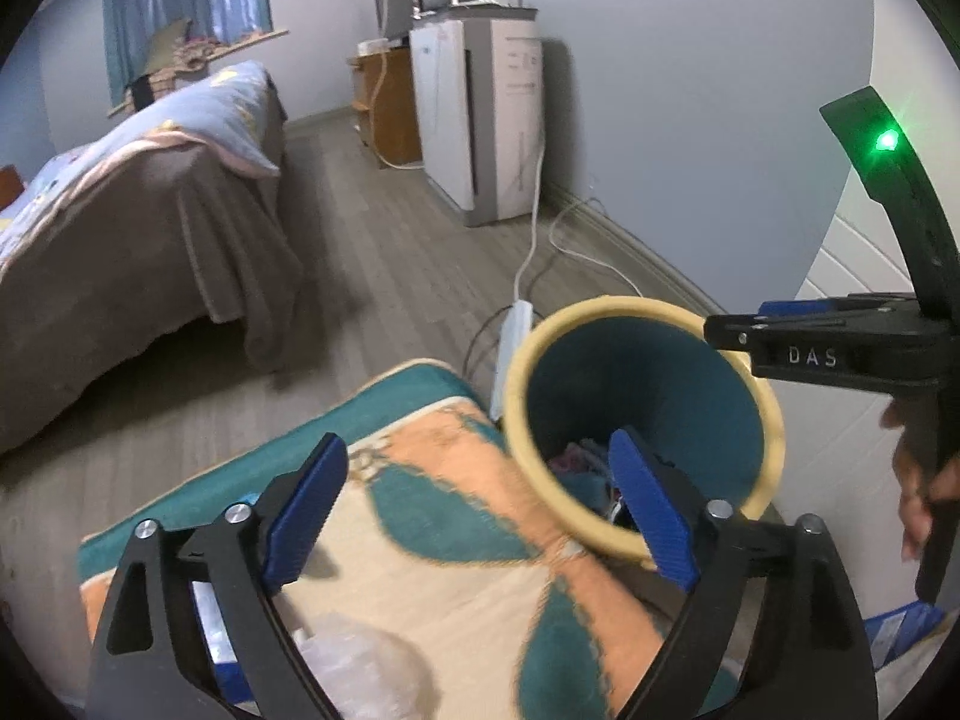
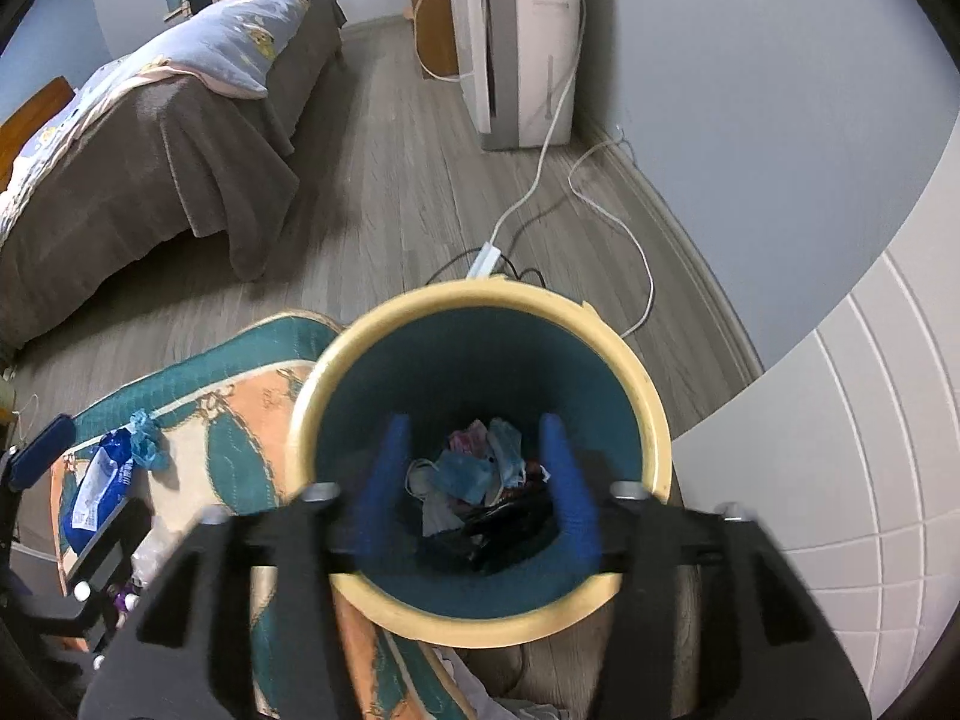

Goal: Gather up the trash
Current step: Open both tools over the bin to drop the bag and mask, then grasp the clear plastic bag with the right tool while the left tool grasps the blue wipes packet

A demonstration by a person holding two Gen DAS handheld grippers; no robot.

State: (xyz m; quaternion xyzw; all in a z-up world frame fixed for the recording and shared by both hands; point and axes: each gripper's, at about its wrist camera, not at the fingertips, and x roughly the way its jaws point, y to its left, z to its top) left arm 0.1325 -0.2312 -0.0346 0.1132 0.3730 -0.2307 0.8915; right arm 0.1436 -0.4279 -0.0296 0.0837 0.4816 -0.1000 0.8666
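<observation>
Teal-lined bin [image 2: 480, 354] with cream rim standing on the floor against the patterned rug's [image 1: 432, 516] far edge, crumpled trash [image 2: 474, 474] at its bottom. Right gripper [image 2: 477, 480] poised over the mouth, jaws apart, empty. Left gripper [image 1: 480, 516] above the rug, jaws wide, empty.

Left gripper [image 1: 480, 507] jaws wide apart, nothing between the blue pads [image 1: 306, 510], hanging over a patterned teal, orange and cream rug [image 1: 432, 516]. Round teal waste bin with cream rim [image 1: 636, 384] sits just right of centre, crumpled trash [image 1: 579, 462] at the bottom. Right gripper [image 1: 729, 339] reaches over the bin's far rim. White power strip [image 1: 513, 336] lies on grey wood-look floor [image 1: 384, 276] behind the bin.
</observation>
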